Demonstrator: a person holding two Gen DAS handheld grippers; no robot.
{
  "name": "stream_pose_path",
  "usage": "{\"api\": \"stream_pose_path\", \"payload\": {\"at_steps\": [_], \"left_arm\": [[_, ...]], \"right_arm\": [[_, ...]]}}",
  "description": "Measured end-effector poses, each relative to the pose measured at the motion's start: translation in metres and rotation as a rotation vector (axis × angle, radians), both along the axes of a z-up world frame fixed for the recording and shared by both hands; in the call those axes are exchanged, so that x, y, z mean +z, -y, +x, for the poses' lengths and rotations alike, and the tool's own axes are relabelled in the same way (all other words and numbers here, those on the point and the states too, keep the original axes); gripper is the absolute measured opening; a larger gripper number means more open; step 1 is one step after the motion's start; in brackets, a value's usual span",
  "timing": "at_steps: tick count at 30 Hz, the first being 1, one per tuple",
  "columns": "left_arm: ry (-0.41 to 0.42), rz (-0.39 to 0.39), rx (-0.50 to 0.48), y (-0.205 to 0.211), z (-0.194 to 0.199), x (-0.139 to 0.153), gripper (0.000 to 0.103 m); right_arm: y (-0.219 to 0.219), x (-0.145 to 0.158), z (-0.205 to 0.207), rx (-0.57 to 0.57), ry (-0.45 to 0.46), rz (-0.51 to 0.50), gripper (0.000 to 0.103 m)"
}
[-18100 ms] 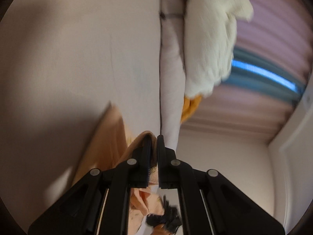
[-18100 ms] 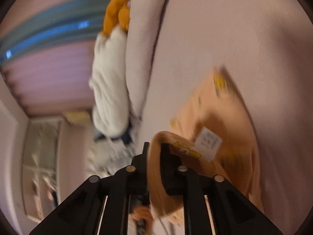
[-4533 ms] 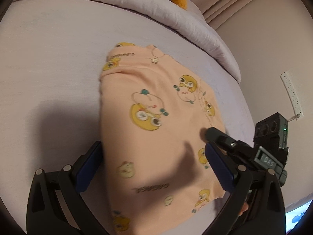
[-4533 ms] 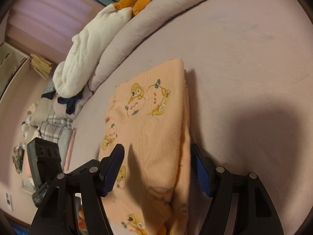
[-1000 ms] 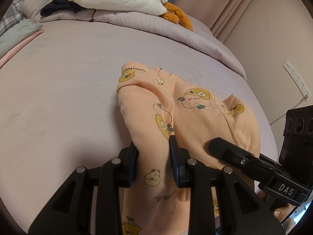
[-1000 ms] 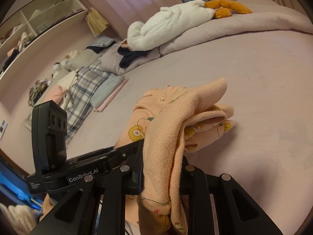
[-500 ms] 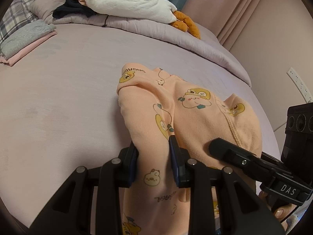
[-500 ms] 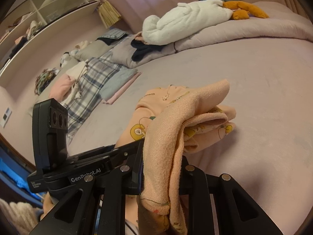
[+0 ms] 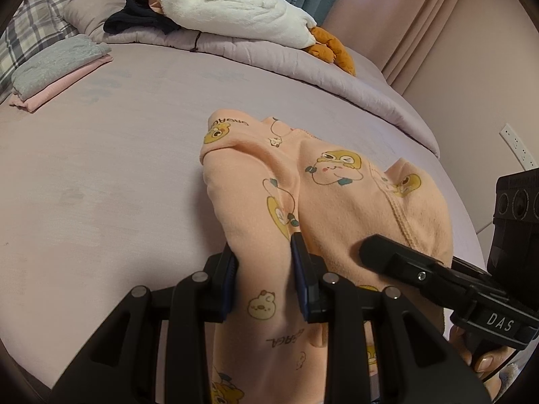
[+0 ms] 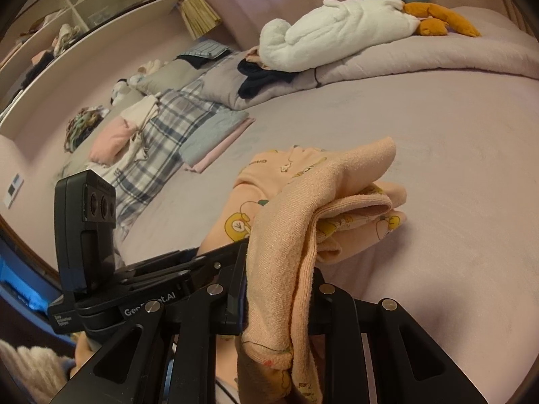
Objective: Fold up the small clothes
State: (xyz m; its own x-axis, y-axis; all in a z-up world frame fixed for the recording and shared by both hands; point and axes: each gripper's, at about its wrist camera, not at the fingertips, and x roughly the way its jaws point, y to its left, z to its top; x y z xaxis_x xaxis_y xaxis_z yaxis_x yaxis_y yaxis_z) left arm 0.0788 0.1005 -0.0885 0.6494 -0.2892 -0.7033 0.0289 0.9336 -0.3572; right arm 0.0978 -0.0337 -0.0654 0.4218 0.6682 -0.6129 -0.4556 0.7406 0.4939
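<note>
You've got both left tongs (image 9: 264,257) and right tongs (image 10: 279,277) clamped on the peach garment (image 9: 337,195) at frame centre, lifted mid-fold off the bed (image 9: 101,168); final fold and laying flat remain.

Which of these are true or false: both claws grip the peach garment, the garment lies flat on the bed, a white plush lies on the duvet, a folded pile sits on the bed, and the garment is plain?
1. Both claws grip the garment. True: the left claw and the right claw are each shut on the peach garment.
2. The garment lies flat on the bed. False: its near end is lifted and bunched in the claws.
3. A white plush lies on the duvet. True.
4. A folded pile sits on the bed. True: grey on pink.
5. The garment is plain. False: it carries yellow cartoon prints.
</note>
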Motion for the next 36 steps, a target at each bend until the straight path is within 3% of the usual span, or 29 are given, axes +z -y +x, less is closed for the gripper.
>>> {"api": "stream_pose_path", "payload": {"at_steps": [36], "left_arm": [[0.024, 0.026, 0.068, -0.046, 0.013, 0.014, 0.028]], "right_arm": [[-0.041, 0.007, 0.017, 0.083, 0.021, -0.018, 0.024]]}}
